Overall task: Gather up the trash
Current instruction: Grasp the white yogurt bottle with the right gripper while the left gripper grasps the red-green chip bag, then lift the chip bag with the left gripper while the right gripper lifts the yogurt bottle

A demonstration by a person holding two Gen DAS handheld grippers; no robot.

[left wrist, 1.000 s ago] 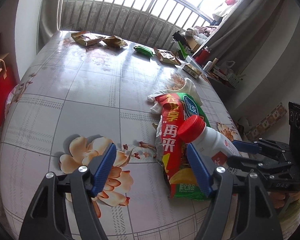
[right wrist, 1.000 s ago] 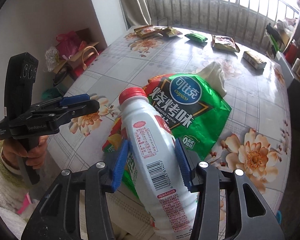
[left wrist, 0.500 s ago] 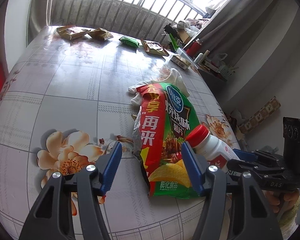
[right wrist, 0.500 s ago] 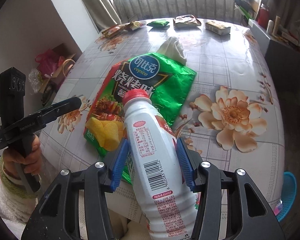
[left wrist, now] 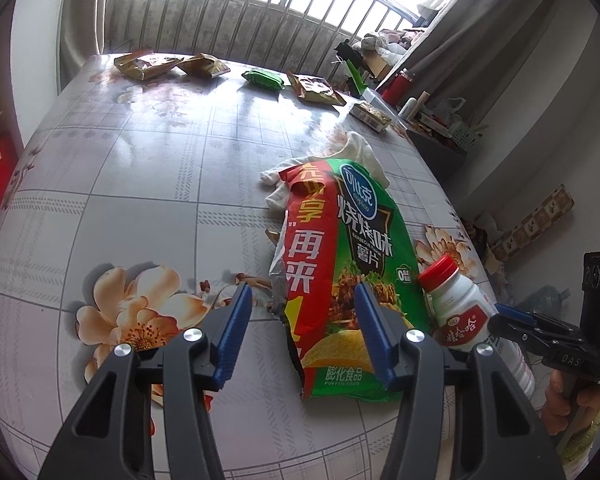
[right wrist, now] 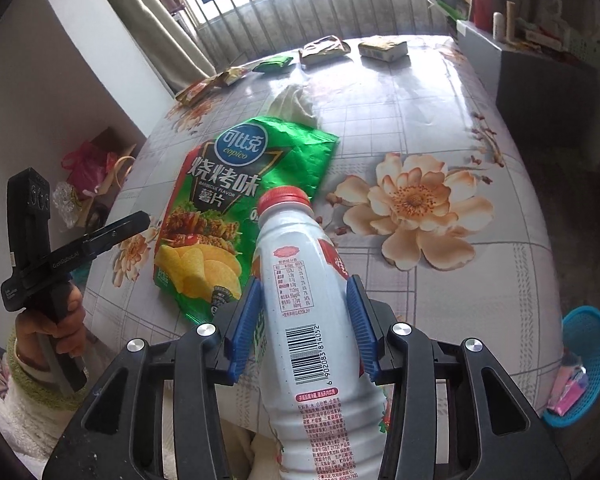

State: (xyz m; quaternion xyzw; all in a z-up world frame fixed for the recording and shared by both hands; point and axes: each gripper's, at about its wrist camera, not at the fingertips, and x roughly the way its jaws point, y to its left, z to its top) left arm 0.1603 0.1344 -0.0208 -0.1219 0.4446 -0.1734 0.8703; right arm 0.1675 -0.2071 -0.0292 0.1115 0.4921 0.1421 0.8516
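Bottle point(right wrist: 300, 280) overhangs table point(right wrist: 440, 128) edge, gripped by right tool point(right wrist: 303, 312).

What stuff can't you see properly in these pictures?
- Bottle: its bottom is cut off by the right wrist view's lower edge, and the right claw hides its sides.
- Blue basket: its contents are too small and edge-warped to name.
- Chip bag: the left claw's pad covers part of it.
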